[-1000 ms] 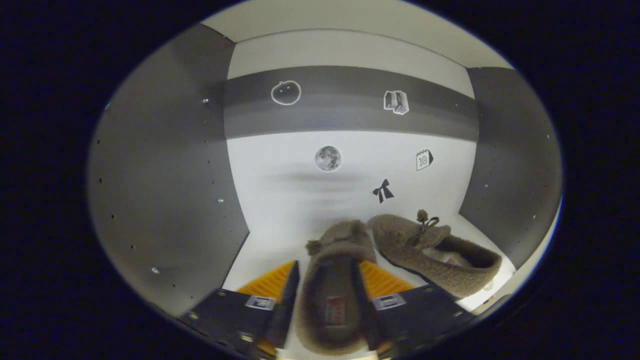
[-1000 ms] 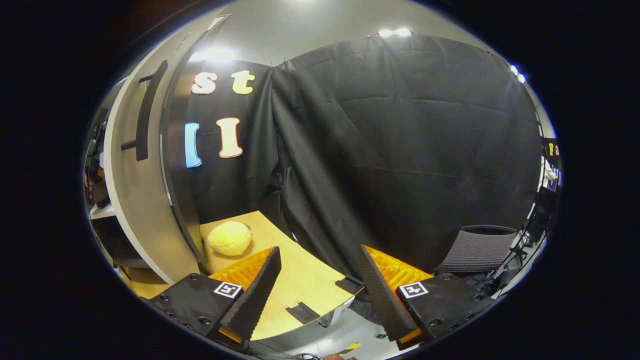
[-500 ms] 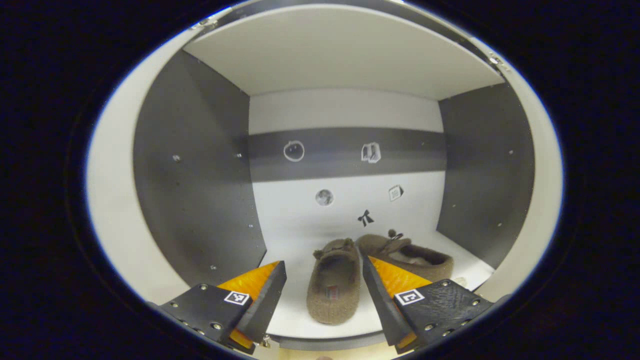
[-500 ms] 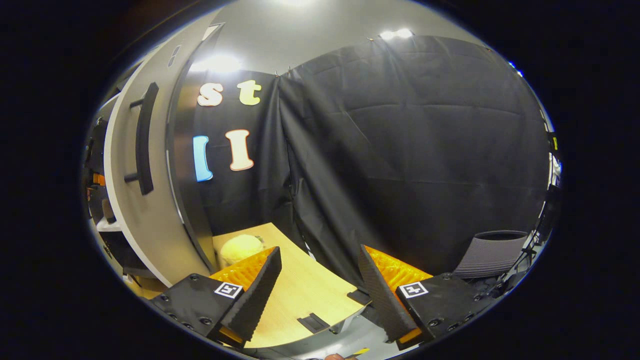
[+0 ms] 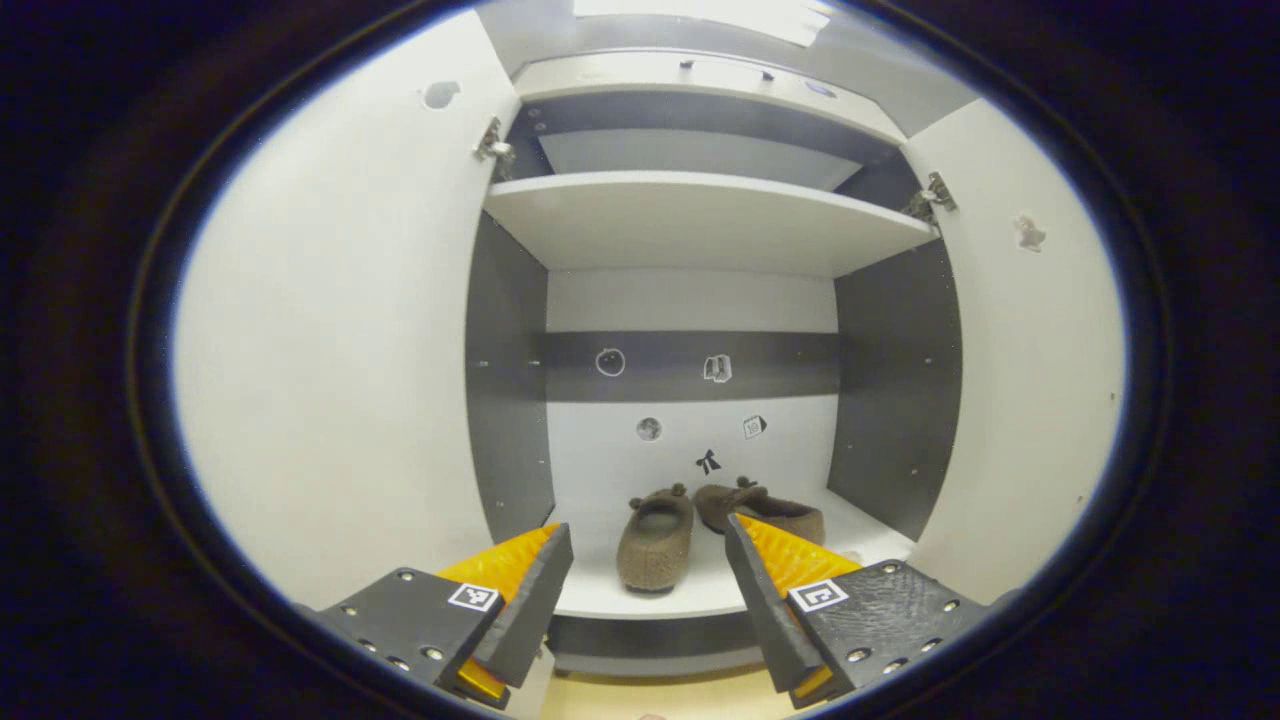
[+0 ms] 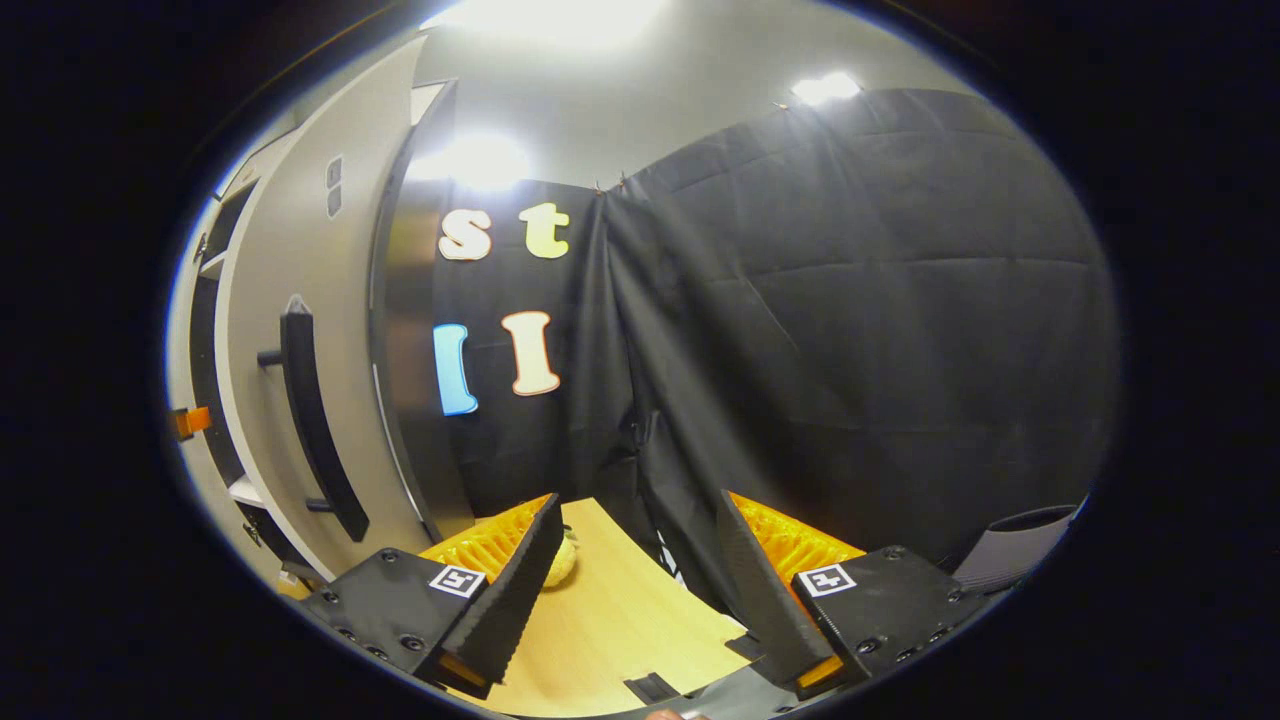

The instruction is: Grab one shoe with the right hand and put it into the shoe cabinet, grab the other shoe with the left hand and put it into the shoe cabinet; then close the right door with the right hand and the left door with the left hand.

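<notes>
Wooden tabletop (image 6: 600, 630), black cloth wall (image 6: 850, 350). Two brown shoes (image 5: 655, 540) inside open shoe cabinet (image 5: 700, 215). Left gripper (image 5: 648, 570), right gripper (image 6: 640, 560) spread, empty.

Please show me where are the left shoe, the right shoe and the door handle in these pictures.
Left shoe (image 5: 655, 540): left gripper view, on its fuzzy upper.
Right shoe (image 5: 775, 508): left gripper view, on its side, behind the finger.
Door handle (image 6: 318, 440): right gripper view, on the middle of the dark bar.

light: ceiling lamps (image 6: 560, 20) blown out in right gripper view, glare noted | cabinet interior (image 5: 690, 440) evenly lit, soft shadows | focus: sharp | edges: strong fisheye bending seen
</notes>
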Available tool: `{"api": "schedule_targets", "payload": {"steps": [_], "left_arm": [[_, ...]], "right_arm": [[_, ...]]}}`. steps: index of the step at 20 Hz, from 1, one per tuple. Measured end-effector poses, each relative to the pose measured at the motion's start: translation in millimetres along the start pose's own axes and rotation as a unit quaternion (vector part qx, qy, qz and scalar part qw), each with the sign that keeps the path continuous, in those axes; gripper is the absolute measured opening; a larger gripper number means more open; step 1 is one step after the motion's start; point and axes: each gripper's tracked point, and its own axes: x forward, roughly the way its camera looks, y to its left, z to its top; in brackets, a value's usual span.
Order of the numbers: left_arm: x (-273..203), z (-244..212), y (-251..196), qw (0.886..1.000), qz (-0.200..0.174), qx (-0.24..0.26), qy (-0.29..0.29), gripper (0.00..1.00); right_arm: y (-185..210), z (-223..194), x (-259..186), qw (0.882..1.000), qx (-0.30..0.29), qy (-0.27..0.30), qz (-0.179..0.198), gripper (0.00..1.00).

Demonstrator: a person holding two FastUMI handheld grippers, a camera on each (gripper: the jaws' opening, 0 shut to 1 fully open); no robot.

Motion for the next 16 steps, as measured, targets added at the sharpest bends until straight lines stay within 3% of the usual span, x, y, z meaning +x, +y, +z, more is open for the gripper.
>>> {"api": "schedule_targets", "payload": {"steps": [2,6,9,10,11,14,16], "left_arm": [[-26.8,-3.7,-3.9,1.000,0.010,-0.002,-0.020,0.93],[-74.1,-24.3,-14.6,0.998,0.021,-0.055,-0.022,0.92],[-102.9,-46.1,-15.0,0.997,0.062,-0.050,-0.008,0.85],[-111.0,-51.6,-16.2,0.996,0.071,-0.050,-0.004,0.88],[-117.6,-56.2,-16.4,0.996,0.079,-0.051,0.000,0.85],[-130.4,-59.6,-15.3,0.994,0.092,-0.055,0.010,0.92],[-138.8,-61.2,-14.6,0.994,0.095,-0.053,0.009,0.89]], "right_arm": [[10.8,15.6,8.6,1.000,0.005,-0.008,0.026,0.96],[37.4,38.3,27.7,0.996,0.015,-0.020,0.091,0.96],[60.7,50.1,34.1,0.988,0.026,-0.022,0.149,0.93],[69.6,56.6,38.2,0.985,0.029,-0.025,0.167,0.98],[78.6,61.5,41.2,0.982,0.029,-0.028,0.183,0.97],[102.3,67.7,40.3,0.975,0.023,-0.028,0.221,0.97],[116.9,67.4,32.8,0.970,0.023,-0.025,0.240,0.97]]}}
